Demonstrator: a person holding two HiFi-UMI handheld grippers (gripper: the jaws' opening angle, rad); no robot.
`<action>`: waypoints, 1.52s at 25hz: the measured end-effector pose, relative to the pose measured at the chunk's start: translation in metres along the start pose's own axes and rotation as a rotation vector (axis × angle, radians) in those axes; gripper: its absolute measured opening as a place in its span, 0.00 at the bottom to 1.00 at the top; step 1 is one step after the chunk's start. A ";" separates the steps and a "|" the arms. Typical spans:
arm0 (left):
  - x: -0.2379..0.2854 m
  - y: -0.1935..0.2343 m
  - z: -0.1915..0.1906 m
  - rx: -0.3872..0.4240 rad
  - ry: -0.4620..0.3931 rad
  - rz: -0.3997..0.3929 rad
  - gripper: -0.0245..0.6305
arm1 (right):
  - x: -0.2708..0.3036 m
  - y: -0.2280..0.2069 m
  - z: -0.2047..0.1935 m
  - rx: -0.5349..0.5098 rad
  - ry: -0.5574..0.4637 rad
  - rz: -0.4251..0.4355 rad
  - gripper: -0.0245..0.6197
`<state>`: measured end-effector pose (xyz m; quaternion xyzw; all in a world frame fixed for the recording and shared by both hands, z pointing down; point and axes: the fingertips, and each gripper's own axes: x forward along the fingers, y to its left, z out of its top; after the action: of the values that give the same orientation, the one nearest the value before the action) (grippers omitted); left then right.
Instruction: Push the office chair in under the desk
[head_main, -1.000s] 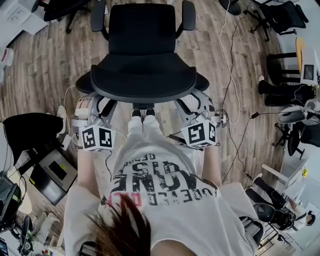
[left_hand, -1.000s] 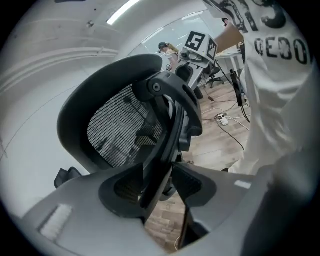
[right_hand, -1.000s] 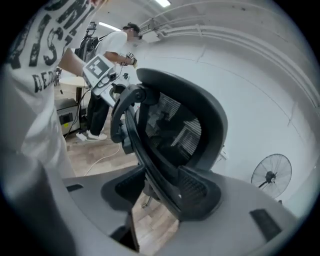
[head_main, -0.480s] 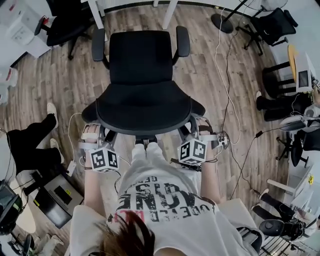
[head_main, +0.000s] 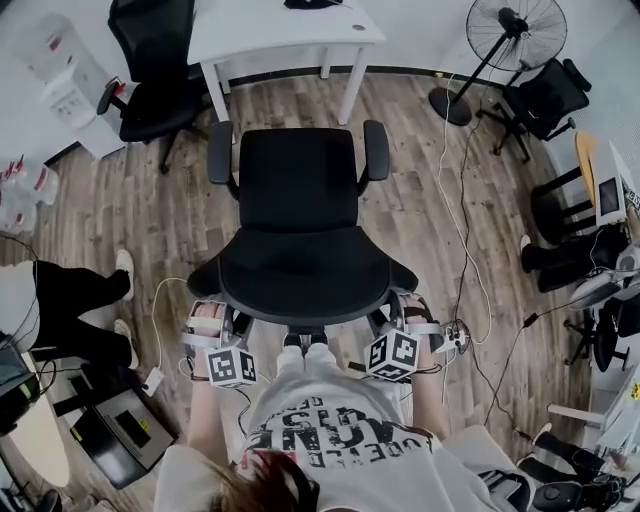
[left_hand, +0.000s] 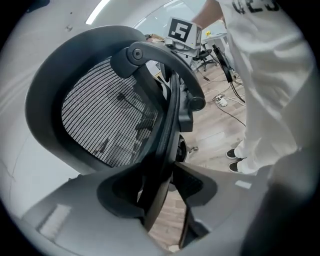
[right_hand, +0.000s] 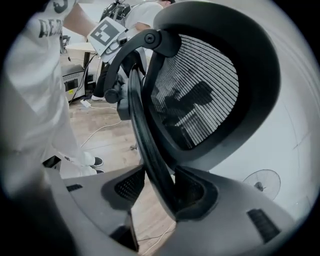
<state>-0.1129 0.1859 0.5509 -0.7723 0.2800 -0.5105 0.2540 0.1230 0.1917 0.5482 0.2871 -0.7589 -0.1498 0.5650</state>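
Note:
The black office chair (head_main: 300, 215) stands on the wood floor, its seat turned toward the white desk (head_main: 285, 30) at the top of the head view. I stand behind its backrest (head_main: 300, 280). My left gripper (head_main: 218, 320) holds the backrest's left edge and my right gripper (head_main: 402, 312) its right edge. In the left gripper view, the dark backrest frame (left_hand: 167, 130) runs down between the pads of the left gripper (left_hand: 165, 182). In the right gripper view, the frame (right_hand: 145, 135) sits likewise in the right gripper (right_hand: 160, 189). Both stand wide, closed on the frame.
A second black chair (head_main: 150, 70) stands left of the desk beside a white cabinet (head_main: 70, 80). A fan (head_main: 520, 30) and more chairs (head_main: 550, 95) are at the right. Cables (head_main: 462, 210) and a power strip (head_main: 455, 337) lie right of the chair. A person's legs (head_main: 70, 300) are at the left.
The chair has rolled forward toward the desk with both grippers on its backrest, and I have stepped after it. The desk and fan have come into view at the top.

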 end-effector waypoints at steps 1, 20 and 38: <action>0.002 0.002 -0.001 0.003 0.005 0.006 0.34 | 0.002 -0.001 0.000 -0.001 0.002 0.003 0.32; 0.041 0.042 -0.012 0.012 0.006 0.031 0.34 | 0.037 -0.043 0.010 0.019 0.017 0.022 0.32; 0.039 0.059 -0.041 -0.069 -0.017 -0.024 0.34 | 0.048 -0.053 0.018 0.038 0.037 0.020 0.32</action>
<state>-0.1487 0.1129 0.5505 -0.7881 0.2862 -0.4970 0.2236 0.1109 0.1191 0.5503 0.2928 -0.7539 -0.1246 0.5748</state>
